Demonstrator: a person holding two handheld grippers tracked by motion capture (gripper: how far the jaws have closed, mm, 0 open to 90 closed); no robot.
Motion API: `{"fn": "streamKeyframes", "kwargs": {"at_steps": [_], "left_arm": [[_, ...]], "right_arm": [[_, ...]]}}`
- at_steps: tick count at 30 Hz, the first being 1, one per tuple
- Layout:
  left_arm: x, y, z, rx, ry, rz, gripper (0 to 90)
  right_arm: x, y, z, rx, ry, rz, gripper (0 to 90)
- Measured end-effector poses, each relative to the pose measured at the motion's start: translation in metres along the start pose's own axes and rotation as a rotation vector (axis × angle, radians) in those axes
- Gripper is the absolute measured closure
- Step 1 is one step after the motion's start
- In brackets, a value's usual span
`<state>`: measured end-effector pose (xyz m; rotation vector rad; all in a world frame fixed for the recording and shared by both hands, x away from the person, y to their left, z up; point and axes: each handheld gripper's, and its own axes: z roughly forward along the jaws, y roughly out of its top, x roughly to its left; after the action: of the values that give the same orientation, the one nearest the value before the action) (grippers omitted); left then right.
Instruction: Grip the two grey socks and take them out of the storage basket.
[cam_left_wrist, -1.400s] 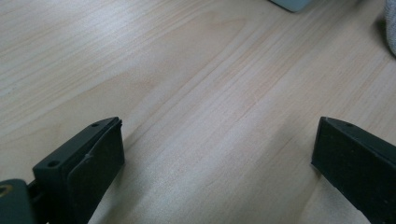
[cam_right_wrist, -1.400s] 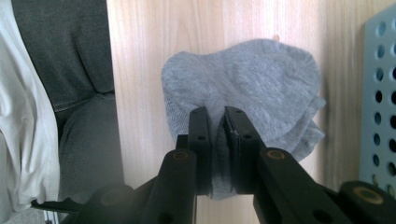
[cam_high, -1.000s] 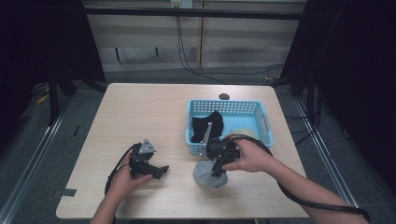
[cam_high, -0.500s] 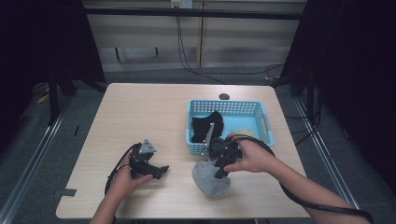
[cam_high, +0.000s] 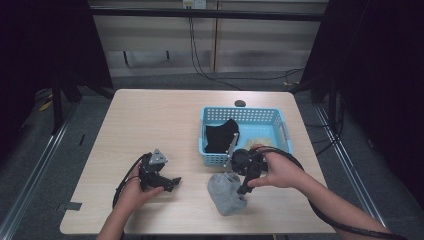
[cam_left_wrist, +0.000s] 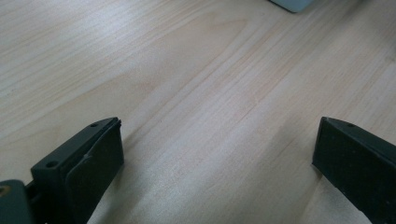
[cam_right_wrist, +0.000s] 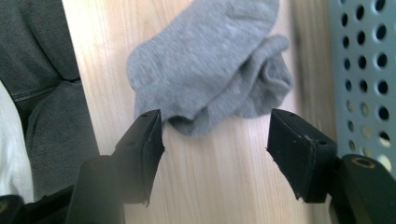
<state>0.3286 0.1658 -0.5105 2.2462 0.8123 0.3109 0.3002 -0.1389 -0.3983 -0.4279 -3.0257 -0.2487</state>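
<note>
Your right gripper (cam_right_wrist: 215, 140): jaws spread wide, holding nothing, poised just over edge of grey sock (cam_right_wrist: 210, 60). Sock lies crumpled on table (cam_high: 150, 120), near front edge, just in front of blue basket (cam_high: 280, 122). Black cloth (cam_high: 220, 135) sits in basket's left part. Your left gripper (cam_left_wrist: 215, 154): jaws spread wide over bare wood, gripping nothing, well apart from sock.

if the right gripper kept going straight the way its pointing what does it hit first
Most likely the grey sock. The right gripper has its jaws open, and the sock lies on the table just ahead of them, its near edge between the tips. How high the jaws sit above the wood is unclear.
</note>
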Motion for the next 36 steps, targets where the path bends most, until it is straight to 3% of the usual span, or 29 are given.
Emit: {"fn": "streamKeyframes", "kwargs": {"at_steps": [4,21,29,36], "left_arm": [[0.000,0.000,0.000,-0.003,0.000,0.000,1.2],[0.000,0.000,0.000,0.000,0.001,0.001,1.2],[0.000,0.000,0.000,0.000,0.001,0.001,1.2],[0.000,0.000,0.000,0.001,0.001,0.001,1.2]], "right_arm": [[-0.002,-0.009,-0.002,-0.028,0.009,0.023,33.1],[-0.007,-0.054,0.006,-0.029,-0.021,0.116,27.6],[-0.012,-0.078,0.012,-0.075,-0.026,0.172,27.4],[-0.013,-0.101,0.021,-0.082,-0.062,0.232,27.3]]}}
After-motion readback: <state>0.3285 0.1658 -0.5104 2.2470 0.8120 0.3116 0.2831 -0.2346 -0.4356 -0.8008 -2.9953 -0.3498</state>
